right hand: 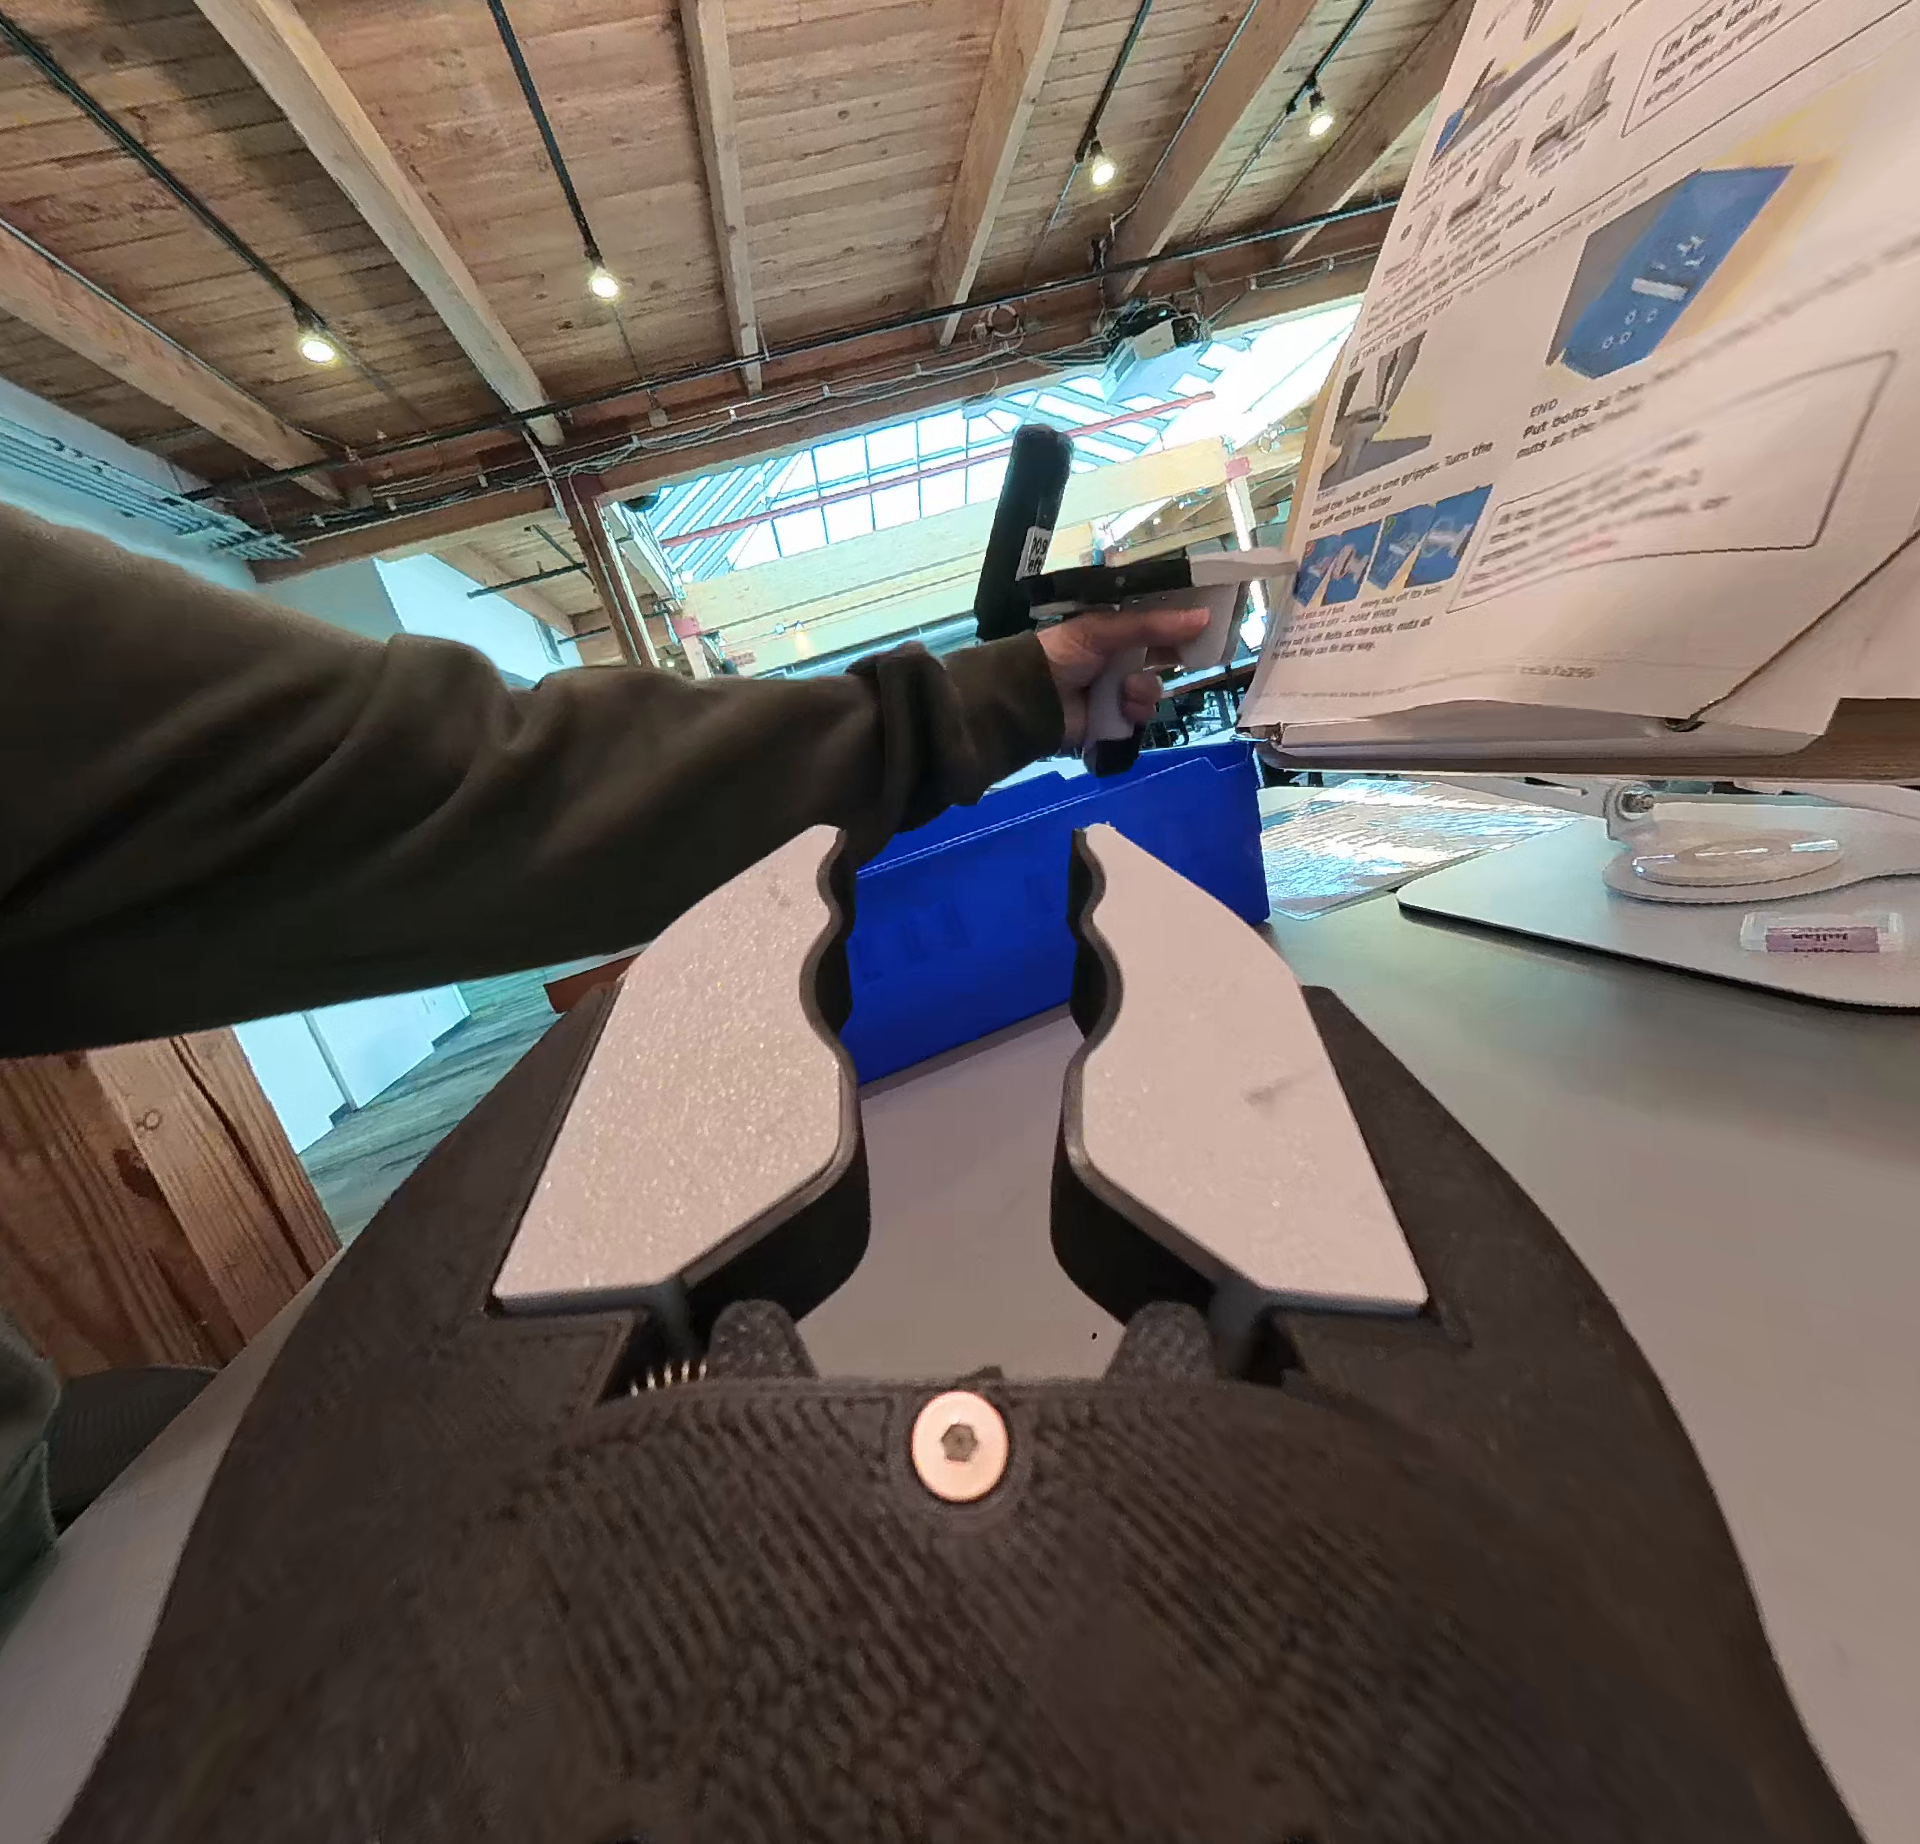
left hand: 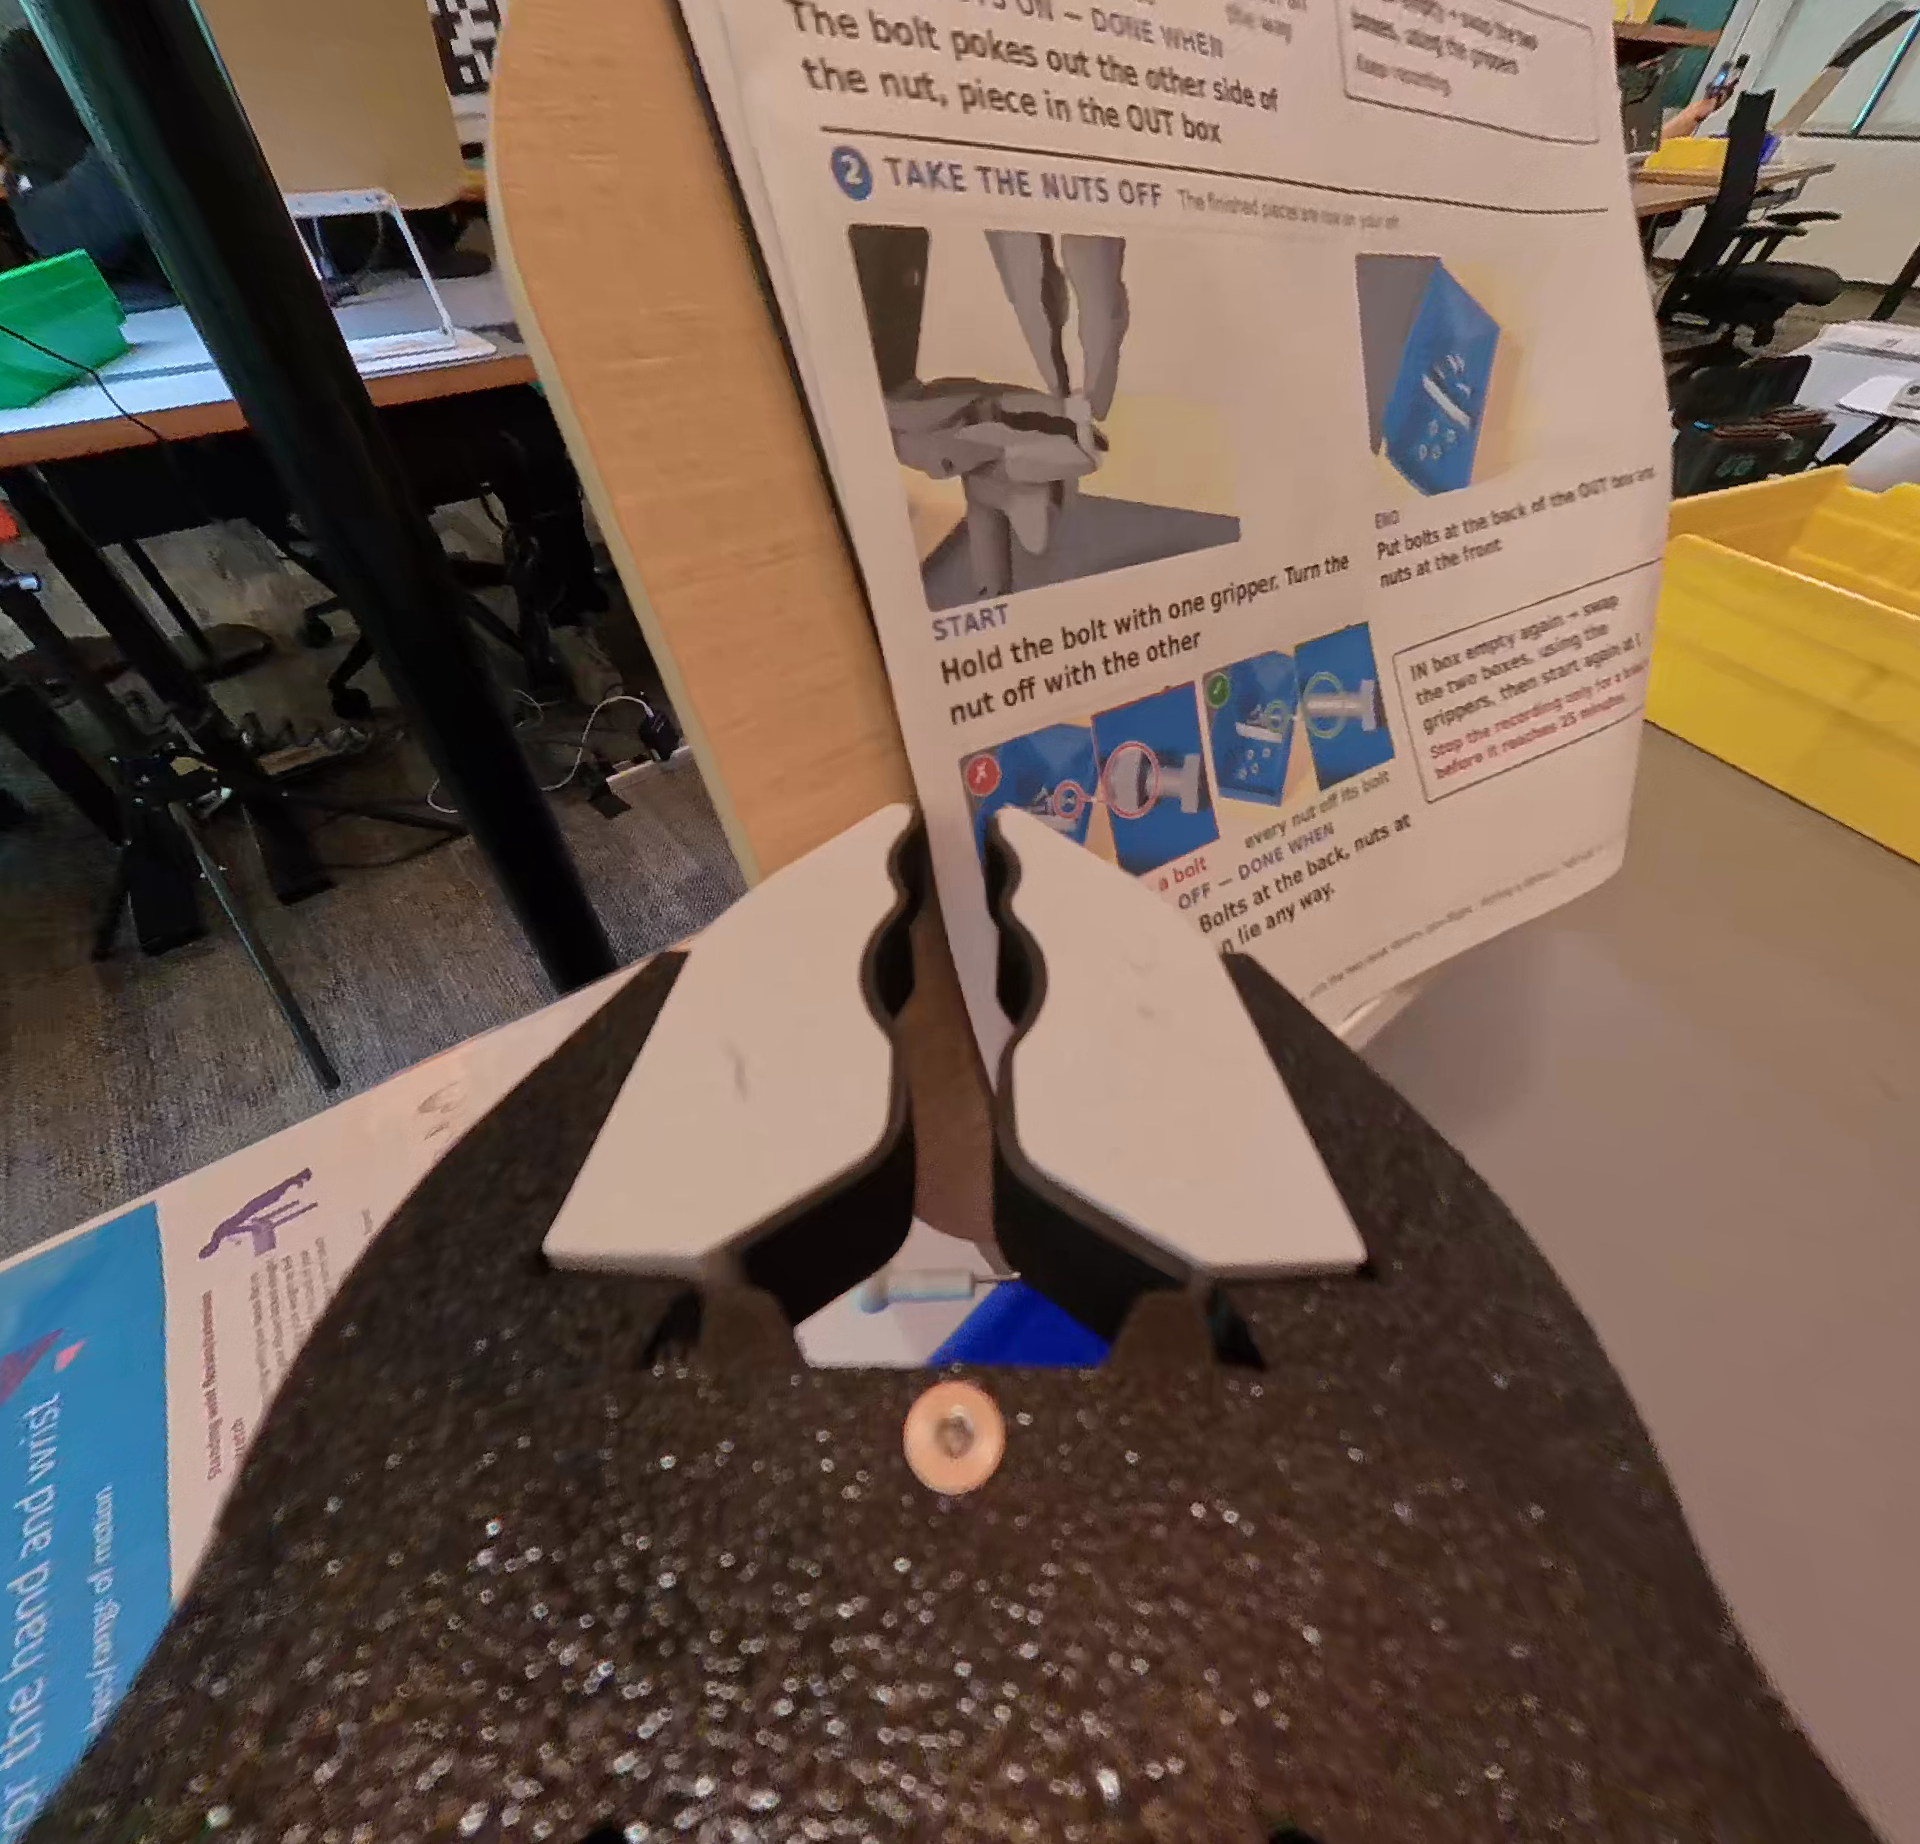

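My left gripper [left hand: 956,828] is closed on the lower left edge of an upright wooden board [left hand: 644,392] that carries a printed instruction sheet [left hand: 1195,392]. The board's brown edge runs between the grey fingers [left hand: 769,1046]. In the right wrist view a hand in a dark sleeve [right hand: 468,807] holds that left gripper [right hand: 1262,568] against the sheet [right hand: 1662,340]. My right gripper [right hand: 956,838] is open and empty, low over the grey table [right hand: 1662,1275]. It points at a blue bin [right hand: 1039,921] that stands just beyond its fingertips.
A yellow bin [left hand: 1787,651] stands on the table to the right of the board. A laminated blue and white sheet [left hand: 104,1431] lies at the table's left edge. A black pole [left hand: 260,392] rises at the left. A white stand base [right hand: 1662,921] and a small label block [right hand: 1818,932] sit under the board. One gripper's finger ends stand about 35 centimetres off the other's.
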Demonstrator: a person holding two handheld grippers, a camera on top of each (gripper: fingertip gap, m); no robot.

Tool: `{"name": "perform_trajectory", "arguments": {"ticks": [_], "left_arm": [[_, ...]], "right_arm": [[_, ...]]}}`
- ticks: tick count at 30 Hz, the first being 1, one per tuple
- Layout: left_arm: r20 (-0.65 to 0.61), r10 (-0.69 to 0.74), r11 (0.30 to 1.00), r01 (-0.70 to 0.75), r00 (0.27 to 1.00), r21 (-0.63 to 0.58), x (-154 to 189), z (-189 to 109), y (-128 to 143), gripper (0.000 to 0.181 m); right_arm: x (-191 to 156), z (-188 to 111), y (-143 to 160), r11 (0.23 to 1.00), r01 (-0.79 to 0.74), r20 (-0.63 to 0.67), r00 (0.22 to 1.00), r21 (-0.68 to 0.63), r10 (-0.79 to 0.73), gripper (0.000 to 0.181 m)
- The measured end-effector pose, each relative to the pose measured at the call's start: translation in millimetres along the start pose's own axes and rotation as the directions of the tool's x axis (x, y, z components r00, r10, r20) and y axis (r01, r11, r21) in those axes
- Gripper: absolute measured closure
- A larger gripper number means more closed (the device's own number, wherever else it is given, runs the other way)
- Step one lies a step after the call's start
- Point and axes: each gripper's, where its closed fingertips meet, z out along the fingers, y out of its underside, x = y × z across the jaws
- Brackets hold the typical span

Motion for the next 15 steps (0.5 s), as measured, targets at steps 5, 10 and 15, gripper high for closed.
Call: {"name": "perform_trajectory", "arguments": {"ticks": [5, 10, 15], "left_arm": [[0.018, 0.010, 1.000, -0.010, 1.000, -0.022, 4.4, -2.1, 5.5, 0.161], [0.071, 0.058, 0.997, -0.054, 0.996, -0.053, 3.6, -6.1, 8.1, 0.152], [0.082, 0.102, 0.991, -0.094, 0.991, -0.095, 6.9, -4.0, 14.5, 0.152]], "right_arm": [[0.1, -0.2, -0.1, 1.000, 0.001, -0.004, 1.000, 0.002, -0.001, 0.143], [0.3, -0.4, -0.4, 1.000, -0.002, -0.007, 1.000, 0.006, 0.002, 0.144], [1.1, 0.3, 0.0, 1.000, -0.004, -0.017, 1.000, 0.004, 0.004, 0.147]]}}
